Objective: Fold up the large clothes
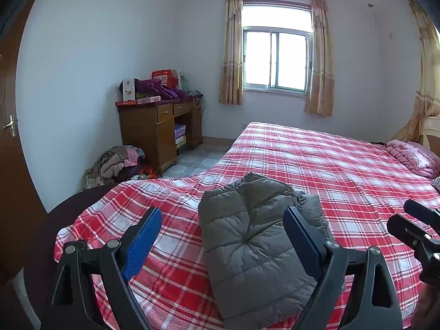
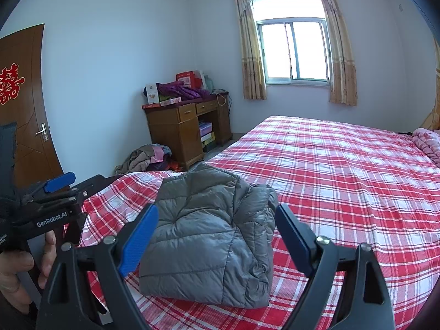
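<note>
Item: grey puffer jacket (image 2: 211, 242), folded into bundle, near corner of plaid bed (image 2: 343, 170) | left tongs (image 1: 222, 236) spread wide, empty, above bundle | right tongs (image 2: 217, 233) likewise spread, empty | Risk: springy padding reopening fold unpressed; slippery shell sliding toward bed edge if nudged.

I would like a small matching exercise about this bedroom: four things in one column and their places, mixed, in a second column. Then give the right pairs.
Things:
1. grey jacket
2. pile of clothes
3. purple garment
4. pink blanket

Places:
A. on the floor beside the wooden desk
B. on top of the desk
C. folded on the near end of the bed
D. at the far right end of the bed

Pairs: 1-C, 2-A, 3-B, 4-D
</note>
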`<state>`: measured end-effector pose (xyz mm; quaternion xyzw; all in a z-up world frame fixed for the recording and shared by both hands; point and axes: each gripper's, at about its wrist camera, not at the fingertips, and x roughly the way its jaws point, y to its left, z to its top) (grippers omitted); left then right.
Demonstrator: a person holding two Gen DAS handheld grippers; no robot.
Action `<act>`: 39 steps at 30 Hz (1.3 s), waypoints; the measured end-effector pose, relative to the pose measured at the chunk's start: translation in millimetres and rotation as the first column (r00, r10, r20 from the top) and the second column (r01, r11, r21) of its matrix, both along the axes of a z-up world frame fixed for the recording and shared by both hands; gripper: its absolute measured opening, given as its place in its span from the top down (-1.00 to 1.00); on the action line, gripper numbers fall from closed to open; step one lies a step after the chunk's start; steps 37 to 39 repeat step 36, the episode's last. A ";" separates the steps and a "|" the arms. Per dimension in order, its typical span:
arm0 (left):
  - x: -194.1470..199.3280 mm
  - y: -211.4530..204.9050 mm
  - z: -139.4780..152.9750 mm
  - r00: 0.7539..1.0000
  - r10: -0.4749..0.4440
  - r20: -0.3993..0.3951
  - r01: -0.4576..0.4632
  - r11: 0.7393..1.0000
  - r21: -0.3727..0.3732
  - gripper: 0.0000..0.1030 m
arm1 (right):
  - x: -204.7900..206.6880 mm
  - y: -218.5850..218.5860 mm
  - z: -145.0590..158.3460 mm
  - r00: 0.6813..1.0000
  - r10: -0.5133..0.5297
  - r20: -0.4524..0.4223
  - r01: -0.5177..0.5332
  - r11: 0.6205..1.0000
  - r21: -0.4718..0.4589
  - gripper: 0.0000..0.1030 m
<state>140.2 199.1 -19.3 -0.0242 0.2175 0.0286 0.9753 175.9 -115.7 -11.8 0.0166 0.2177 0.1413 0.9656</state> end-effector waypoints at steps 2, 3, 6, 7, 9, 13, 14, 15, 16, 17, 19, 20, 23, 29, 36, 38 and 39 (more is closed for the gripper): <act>0.3 -0.1 -0.6 1.000 0.000 -0.002 0.000 1.000 0.000 -0.75 | 0.1 0.2 -0.4 1.000 -0.002 -0.001 0.002 1.000 0.001 -0.73; 0.4 0.1 -1.0 1.000 0.000 -0.004 0.000 1.000 0.000 -0.75 | 0.1 0.5 -0.1 1.000 -0.002 -0.001 0.002 1.000 0.001 -0.73; 1.0 -0.2 -1.7 1.000 0.003 -0.006 -0.003 1.000 0.002 -0.75 | 0.1 0.1 -0.1 1.000 -0.002 0.001 0.002 1.000 0.001 -0.73; 1.5 0.0 -2.0 1.000 0.001 -0.009 -0.001 1.000 0.001 -0.75 | 0.0 -0.1 -0.2 1.000 -0.001 0.001 0.001 1.000 0.002 -0.73; 2.7 0.0 -2.6 1.000 0.002 -0.014 -0.002 1.000 0.001 -0.75 | 0.5 0.1 -0.5 1.000 -0.001 0.001 0.001 1.000 0.002 -0.73; 6.7 -0.1 -4.9 0.999 0.001 -0.038 -0.001 1.000 0.003 -0.75 | 0.4 0.1 -0.5 1.000 -0.002 0.002 0.002 1.000 0.002 -0.73; 7.9 -0.2 -5.7 0.999 -0.004 -0.045 0.004 1.000 0.001 -0.75 | 0.3 0.0 -0.6 1.000 -0.003 0.003 0.003 1.000 0.002 -0.73; 8.8 -0.6 -6.2 0.999 -0.007 -0.050 0.007 1.000 0.000 -0.75 | 0.0 0.2 0.0 1.000 -0.004 0.007 0.003 1.000 0.003 -0.73; 9.7 -0.9 -7.0 0.998 -0.011 -0.057 0.011 1.000 -0.001 -0.75 | -0.3 0.0 0.5 1.000 -0.004 0.011 0.004 1.000 0.003 -0.73; 10.4 -1.4 -7.4 0.998 -0.010 -0.061 0.010 1.000 0.000 -0.75 | -0.6 -0.3 0.9 1.000 -0.004 0.014 0.004 1.000 0.003 -0.73; 11.2 -2.2 -7.9 0.998 -0.011 -0.064 0.011 1.000 0.001 -0.75 | -1.0 -0.9 1.7 1.000 -0.006 0.019 0.006 1.000 0.004 -0.73; 12.0 -2.9 -8.1 0.998 -0.013 -0.066 0.013 1.000 0.001 -0.75 | -1.0 -1.7 1.9 1.000 -0.006 0.020 0.005 1.000 0.004 -0.73; 12.3 -2.7 -8.6 0.998 -0.021 -0.067 0.020 1.000 -0.011 -0.75 | -1.3 -2.8 2.8 1.000 -0.009 0.025 0.008 1.000 0.004 -0.73; 15.6 -2.8 -12.8 0.997 -0.019 -0.077 0.018 1.000 -0.009 -0.75 | -0.8 -3.1 1.7 1.000 -0.008 0.027 0.008 1.000 0.003 -0.79; 12.5 -8.6 -14.9 0.999 -0.016 -0.050 0.018 0.999 0.034 -0.75 | -0.3 -5.0 -3.1 1.000 -0.006 0.015 0.006 1.000 0.006 -0.79; 12.5 -8.6 -14.9 0.999 -0.016 -0.050 0.018 0.999 0.034 -0.75 | -0.3 -5.0 -3.1 1.000 -0.006 0.015 0.006 1.000 0.006 -0.79; 12.5 -8.6 -14.9 0.999 -0.016 -0.050 0.018 0.999 0.034 -0.75 | -0.3 -5.0 -3.1 1.000 -0.006 0.015 0.006 1.000 0.006 -0.79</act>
